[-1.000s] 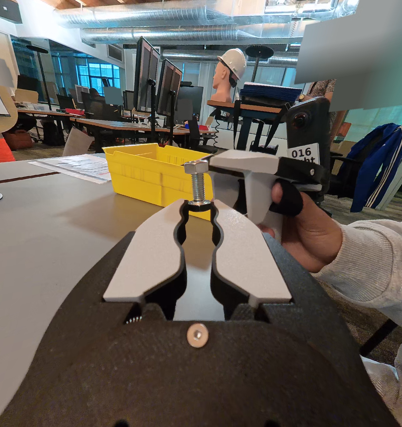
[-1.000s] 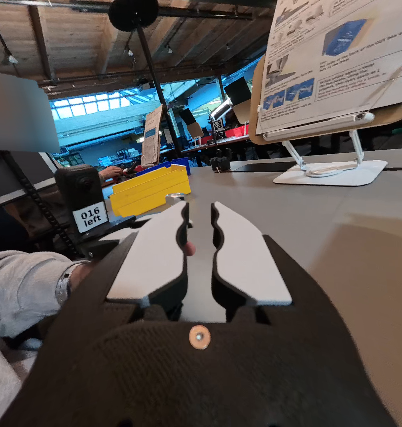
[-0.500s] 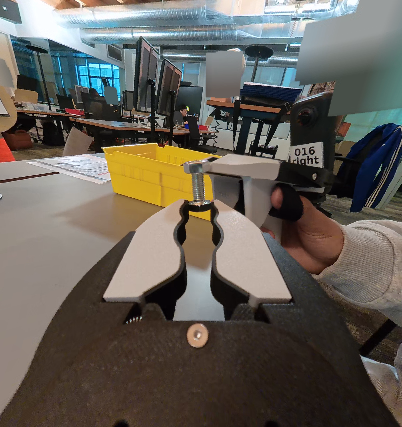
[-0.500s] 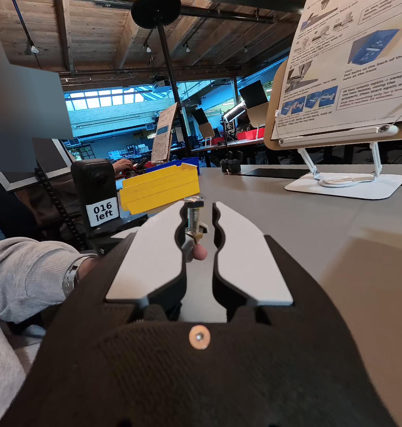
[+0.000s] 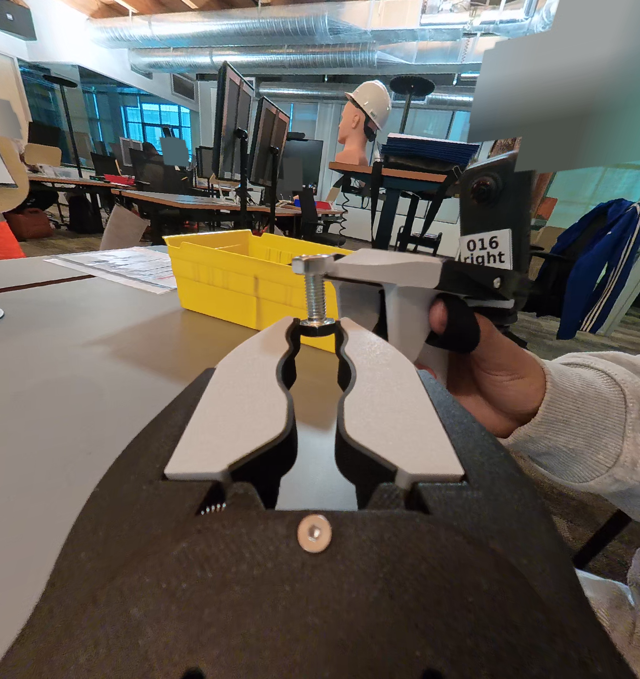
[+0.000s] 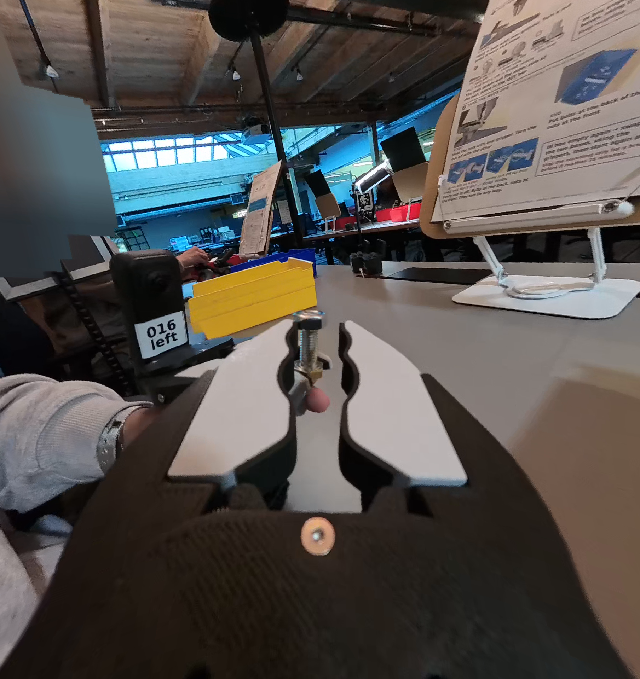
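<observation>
Grey table carried a yellow bin. Left gripper was closed on the nut; right gripper stood narrowly parted about the upright bolt, its grip unclear. A tilt might bind the thread.

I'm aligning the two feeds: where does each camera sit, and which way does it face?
Left wrist view: on the left hand-held gripper, facing the yellow plastic bin and monitors; right hand shows.
Right wrist view: on the right hand-held gripper, facing the white document stand; left sleeve shows.
Shared: the silver steel bolt, its nut, the bin.
</observation>
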The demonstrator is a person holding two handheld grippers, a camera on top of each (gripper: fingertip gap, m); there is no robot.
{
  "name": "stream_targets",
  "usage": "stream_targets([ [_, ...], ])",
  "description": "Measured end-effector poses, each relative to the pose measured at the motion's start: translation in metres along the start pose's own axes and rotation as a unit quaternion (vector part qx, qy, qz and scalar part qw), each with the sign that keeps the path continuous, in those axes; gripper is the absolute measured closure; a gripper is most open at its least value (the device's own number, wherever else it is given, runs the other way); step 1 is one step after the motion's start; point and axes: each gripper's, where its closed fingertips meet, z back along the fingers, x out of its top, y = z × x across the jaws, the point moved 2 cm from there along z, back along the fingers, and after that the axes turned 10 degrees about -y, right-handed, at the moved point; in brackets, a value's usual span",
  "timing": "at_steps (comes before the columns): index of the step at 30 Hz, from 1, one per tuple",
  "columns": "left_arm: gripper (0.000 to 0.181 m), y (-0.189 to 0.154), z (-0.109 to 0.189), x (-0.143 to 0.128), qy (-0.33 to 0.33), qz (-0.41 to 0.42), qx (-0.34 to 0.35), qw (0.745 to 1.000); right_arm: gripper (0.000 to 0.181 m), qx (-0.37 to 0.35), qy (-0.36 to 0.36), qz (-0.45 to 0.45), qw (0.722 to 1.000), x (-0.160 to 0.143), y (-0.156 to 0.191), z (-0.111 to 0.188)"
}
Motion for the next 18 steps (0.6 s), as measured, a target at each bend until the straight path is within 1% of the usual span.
stream_targets([
  [3,0.163,0.0,0.0,0.001,-0.001,0.001,0.001,1.0,0.164,-0.025,0.004,-0.019,0.999,-0.002,-0.01,0.003],
  [7,0.163,-0.001,0.0,-0.001,0.002,0.001,-0.001,1.0,0.159,0.0,-0.021,-0.026,0.999,0.007,-0.003,0.003],
  [10,0.163,-0.002,0.0,-0.001,0.003,-0.004,-0.003,1.0,0.158,0.016,-0.016,-0.012,1.0,0.005,0.004,0.0],
  [16,0.163,-0.001,0.0,0.0,0.0,-0.002,-0.002,1.0,0.159,-0.005,-0.007,-0.016,1.0,0.001,-0.003,0.001],
  [18,0.163,-0.002,0.0,0.0,0.0,-0.005,-0.003,1.0,0.163,-0.023,-0.003,-0.024,0.999,0.0,-0.01,0.003],
])
